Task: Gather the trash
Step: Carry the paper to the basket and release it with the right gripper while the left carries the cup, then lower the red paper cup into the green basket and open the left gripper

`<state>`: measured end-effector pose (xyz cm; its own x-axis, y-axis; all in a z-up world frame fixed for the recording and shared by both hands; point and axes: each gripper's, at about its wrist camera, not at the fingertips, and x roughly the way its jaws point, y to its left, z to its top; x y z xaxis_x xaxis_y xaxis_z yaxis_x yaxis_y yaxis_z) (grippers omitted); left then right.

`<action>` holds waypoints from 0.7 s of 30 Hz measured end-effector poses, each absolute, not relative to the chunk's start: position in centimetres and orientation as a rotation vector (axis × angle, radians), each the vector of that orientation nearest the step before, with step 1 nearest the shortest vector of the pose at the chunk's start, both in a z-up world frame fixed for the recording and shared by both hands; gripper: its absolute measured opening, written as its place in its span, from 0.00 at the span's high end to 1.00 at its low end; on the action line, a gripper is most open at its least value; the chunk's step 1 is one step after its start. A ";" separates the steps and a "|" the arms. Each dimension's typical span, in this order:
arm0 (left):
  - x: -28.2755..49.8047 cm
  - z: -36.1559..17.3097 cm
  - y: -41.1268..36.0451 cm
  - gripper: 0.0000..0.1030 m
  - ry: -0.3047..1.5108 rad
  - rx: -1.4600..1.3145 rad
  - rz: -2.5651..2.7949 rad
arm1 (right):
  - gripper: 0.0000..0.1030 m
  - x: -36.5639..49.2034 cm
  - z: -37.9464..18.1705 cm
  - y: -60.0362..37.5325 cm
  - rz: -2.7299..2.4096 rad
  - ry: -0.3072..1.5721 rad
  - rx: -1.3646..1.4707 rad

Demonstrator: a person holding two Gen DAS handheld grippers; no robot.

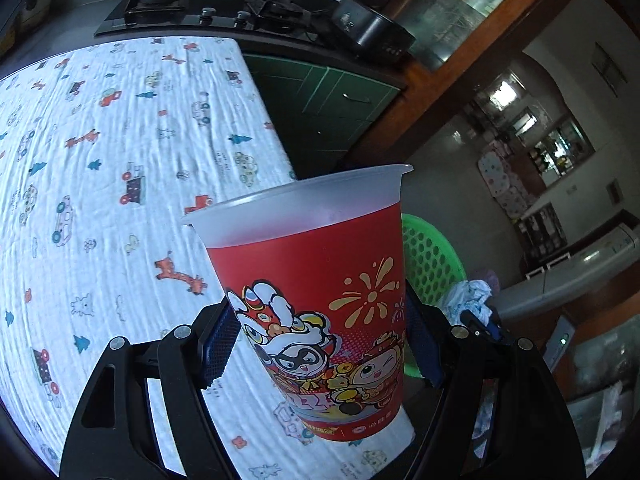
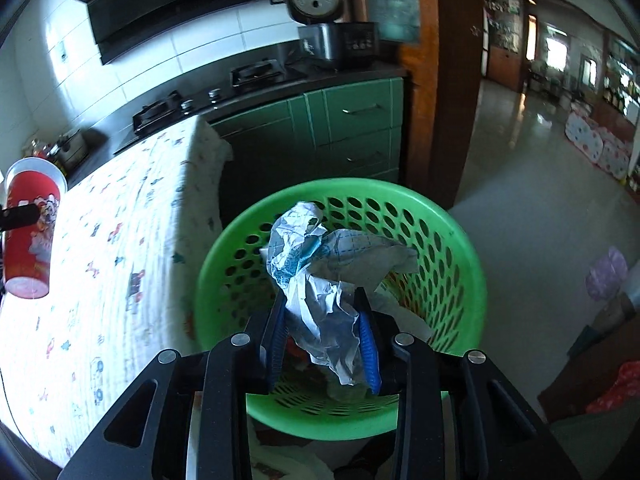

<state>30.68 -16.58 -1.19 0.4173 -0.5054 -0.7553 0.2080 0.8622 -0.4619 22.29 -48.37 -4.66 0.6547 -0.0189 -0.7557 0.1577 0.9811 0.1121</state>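
My left gripper [image 1: 320,344] is shut on a red plastic cup [image 1: 316,280] with cartoon print, held upright above the table's right edge. The cup also shows in the right wrist view [image 2: 30,232] at the far left. My right gripper [image 2: 324,336] is shut on a crumpled white and blue paper [image 2: 324,276], held over the open mouth of a green perforated basket [image 2: 452,248]. In the left wrist view the basket [image 1: 432,264] and the paper [image 1: 470,300] show behind the cup on the right.
The table carries a white cloth with animal and car prints [image 1: 120,160]. A black stove [image 2: 208,96] on green cabinets [image 2: 352,128] stands behind it, with a rice cooker [image 2: 336,40]. A wooden door frame [image 2: 448,80] is at right, tiled floor [image 2: 520,216] beyond.
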 end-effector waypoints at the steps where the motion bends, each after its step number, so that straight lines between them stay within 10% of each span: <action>1: 30.7 -1.1 -17.3 0.30 1.052 -0.311 -0.467 | 0.69 22.4 -4.9 -48.8 -0.107 0.856 0.183; 21: 32.5 -2.5 -29.2 0.29 1.105 -0.168 -0.620 | 0.52 21.1 -4.2 -52.9 -0.152 0.798 0.269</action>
<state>32.48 -29.19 -2.52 0.3008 -0.5451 -0.7826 0.3830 0.8205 -0.4243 21.10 -52.94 -4.19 0.6898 -0.0329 -0.7233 0.2350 0.9551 0.1806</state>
